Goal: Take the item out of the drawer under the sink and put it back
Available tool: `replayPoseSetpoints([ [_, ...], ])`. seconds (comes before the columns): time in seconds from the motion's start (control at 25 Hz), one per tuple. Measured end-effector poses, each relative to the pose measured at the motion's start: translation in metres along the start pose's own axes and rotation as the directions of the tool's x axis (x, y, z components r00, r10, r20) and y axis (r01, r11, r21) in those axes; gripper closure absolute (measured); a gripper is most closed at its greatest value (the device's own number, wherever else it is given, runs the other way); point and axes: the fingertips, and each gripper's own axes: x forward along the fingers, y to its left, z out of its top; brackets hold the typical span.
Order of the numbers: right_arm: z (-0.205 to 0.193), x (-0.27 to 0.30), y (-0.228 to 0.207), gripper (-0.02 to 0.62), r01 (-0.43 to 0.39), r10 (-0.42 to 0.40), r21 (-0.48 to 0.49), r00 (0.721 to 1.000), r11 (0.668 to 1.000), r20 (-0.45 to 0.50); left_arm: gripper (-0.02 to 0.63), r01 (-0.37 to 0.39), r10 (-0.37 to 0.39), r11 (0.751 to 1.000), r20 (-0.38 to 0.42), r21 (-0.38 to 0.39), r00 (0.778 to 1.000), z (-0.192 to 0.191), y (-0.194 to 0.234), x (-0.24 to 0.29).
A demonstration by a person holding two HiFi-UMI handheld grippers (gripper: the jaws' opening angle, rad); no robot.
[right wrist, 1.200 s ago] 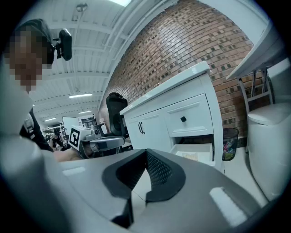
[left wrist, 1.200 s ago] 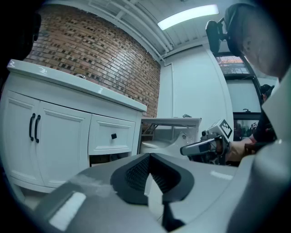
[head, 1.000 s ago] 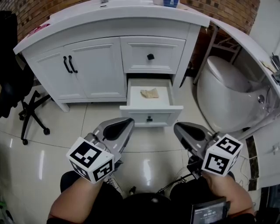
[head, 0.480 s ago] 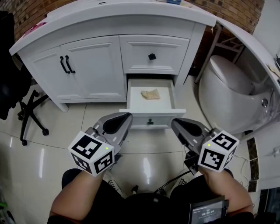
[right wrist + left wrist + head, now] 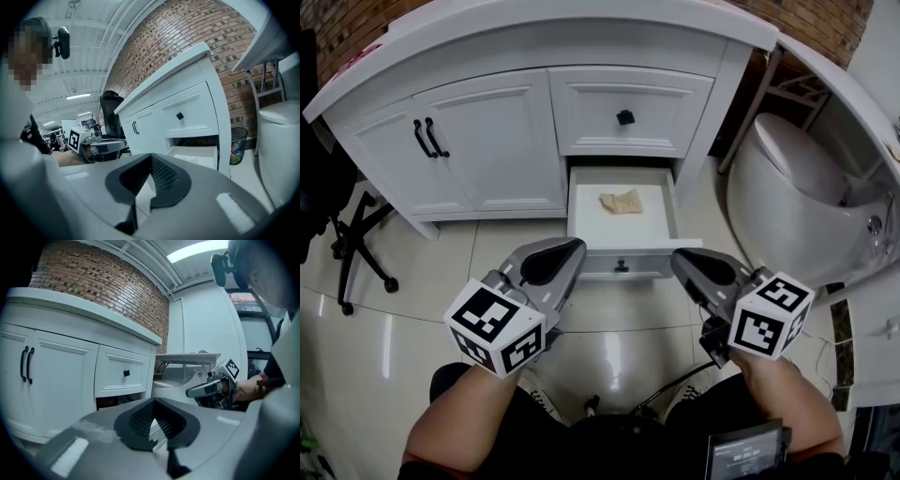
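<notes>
Two devices hover side by side over the glossy tiled floor (image 5: 609, 328), just in front of the white vanity cabinet (image 5: 727, 103). The left hand-held gripper (image 5: 569, 249) has its jaws pressed together with nothing between them; its own view shows the dark ribbed pads (image 5: 140, 417) meeting at the tip. The right hand-held gripper (image 5: 679, 259) is likewise closed and empty, its pads (image 5: 161, 177) joined at the front.

Between the two tips, the lower drawer (image 5: 575, 211) stands pulled out from the cabinet, its front panel carrying a small black knob. The item (image 5: 621, 201), a crumpled tan piece, lies on the drawer's floor toward the back, apart from both tools. Directly above it, the upper drawer (image 5: 624, 117) is closed. To the left of the drawers, the pair of cabinet doors (image 5: 487, 141) with black handles is closed too.

A white toilet (image 5: 787, 187) sits just right of the cabinet, and a black office chair (image 5: 352, 234) stands at the far left. In the right gripper view, a bin (image 5: 239, 140) shows between cabinet and toilet, against the brick wall
</notes>
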Motion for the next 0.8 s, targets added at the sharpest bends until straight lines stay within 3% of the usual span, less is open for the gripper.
replayPoseSetpoints([
  [0.32,-0.015,0.007,0.004,0.588,-0.043,0.038,-0.040,0.993,0.998,-0.111,0.601,0.007,-0.007,1.000,-0.015,-0.019,1.000,-0.004,-0.002,0.002],
  [0.52,0.009,0.018,-0.007,0.584,-0.058,0.030,-0.154,0.983,0.986,-0.179,0.601,0.015,-0.015,1.000,-0.011,-0.016,1.000,-0.003,-0.002,0.006],
  [0.8,0.034,0.084,-0.053,0.551,-0.118,-0.027,-0.443,0.951,0.888,-0.307,0.601,0.018,-0.019,1.000,-0.017,-0.024,1.000,-0.007,0.001,0.008],
])
